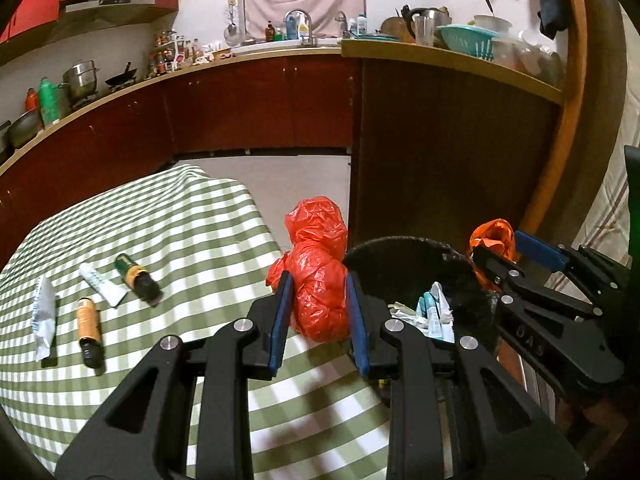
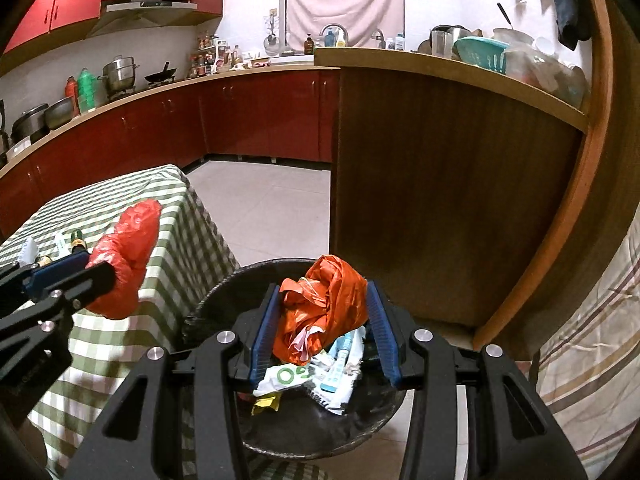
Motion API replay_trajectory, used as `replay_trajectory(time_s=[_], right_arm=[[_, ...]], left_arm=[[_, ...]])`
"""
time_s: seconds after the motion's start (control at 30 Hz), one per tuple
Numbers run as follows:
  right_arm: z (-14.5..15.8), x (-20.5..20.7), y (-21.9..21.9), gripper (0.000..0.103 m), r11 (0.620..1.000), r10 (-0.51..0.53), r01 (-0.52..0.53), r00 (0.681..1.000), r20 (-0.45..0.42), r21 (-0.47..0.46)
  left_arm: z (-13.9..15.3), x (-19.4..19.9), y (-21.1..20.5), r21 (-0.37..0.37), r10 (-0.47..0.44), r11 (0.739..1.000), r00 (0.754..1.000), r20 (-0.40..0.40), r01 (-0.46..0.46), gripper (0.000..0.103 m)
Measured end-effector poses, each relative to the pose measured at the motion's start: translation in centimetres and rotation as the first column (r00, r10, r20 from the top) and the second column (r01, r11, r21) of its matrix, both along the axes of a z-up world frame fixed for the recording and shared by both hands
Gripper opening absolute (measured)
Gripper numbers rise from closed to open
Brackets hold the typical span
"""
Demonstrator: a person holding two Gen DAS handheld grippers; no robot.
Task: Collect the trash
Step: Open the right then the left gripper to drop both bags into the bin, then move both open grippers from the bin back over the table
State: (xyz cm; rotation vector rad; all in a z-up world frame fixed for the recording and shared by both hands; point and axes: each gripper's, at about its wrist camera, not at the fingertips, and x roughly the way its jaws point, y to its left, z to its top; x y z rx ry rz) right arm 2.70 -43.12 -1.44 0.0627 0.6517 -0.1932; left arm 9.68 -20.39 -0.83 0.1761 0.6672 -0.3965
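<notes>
My left gripper [image 1: 318, 282] is shut on a crumpled red plastic bag [image 1: 318, 272], held over the table's right edge beside the black trash bin [image 1: 400, 252]. In the right wrist view that red bag [image 2: 126, 256] sticks out of the left gripper [image 2: 100, 266] at the left. My right gripper [image 2: 322, 296] is shut on a crumpled orange plastic bag [image 2: 324, 300] right above the bin [image 2: 320, 428], which holds paper wrappers and tubes. The left wrist view shows the right gripper [image 1: 494, 246] pinching the orange bag [image 1: 494, 234] at the bin's far rim.
The green checked tablecloth [image 1: 168, 232] carries a green bottle [image 1: 136, 278], a white tube [image 1: 100, 283], an orange bottle [image 1: 89, 326] and a white sachet [image 1: 43, 316]. A brown wooden counter panel [image 2: 440, 200] stands behind the bin. A striped cloth [image 2: 592, 332] hangs at the right.
</notes>
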Motion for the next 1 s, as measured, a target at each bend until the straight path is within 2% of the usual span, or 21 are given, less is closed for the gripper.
replay_trajectory(time_s=[0.23,0.37,0.6,0.7,0.8,1.0], right_arm=[[-0.9,0.4,-1.3,0.045,1.0,-0.014,0.014,1.0,-0.005,0.022],[-1.4,0.8,-1.8,0.053,0.999,-0.02,0.02,1.0,-0.007,0.045],[-1.2,0.5,-2.4,0.053,0.998,-0.035,0.035,0.999,0.001,0.058],[-1.2,0.5,-2.5,0.053,0.997,-0.035,0.035,0.999,0.001,0.071],[-1.2,0.7,-2.3,0.053,0.995,-0.025,0.025,1.0,-0.004,0.093],[-0.5,0.6,-0.8,0.065,0.994,0.002,-0.004,1.0,0.019,0.112]], left_arm=[[-0.9,0.5,-2.3,0.022,-0.026,0.999,1.0,-0.012,0.026,0.027],[-1.3,0.6,-3.0,0.034,-0.041,0.999,0.999,-0.019,0.042,0.029],[-1.4,1.5,-3.1,0.026,-0.033,0.999,0.998,-0.057,0.034,0.029],[-0.9,1.5,-2.5,0.02,-0.015,1.0,0.998,-0.055,0.016,0.046],[-0.5,1.4,-1.7,0.014,-0.002,1.0,0.999,-0.044,0.002,0.046],[0.2,0.9,1.6,0.015,0.055,0.998,0.998,-0.039,-0.055,0.052]])
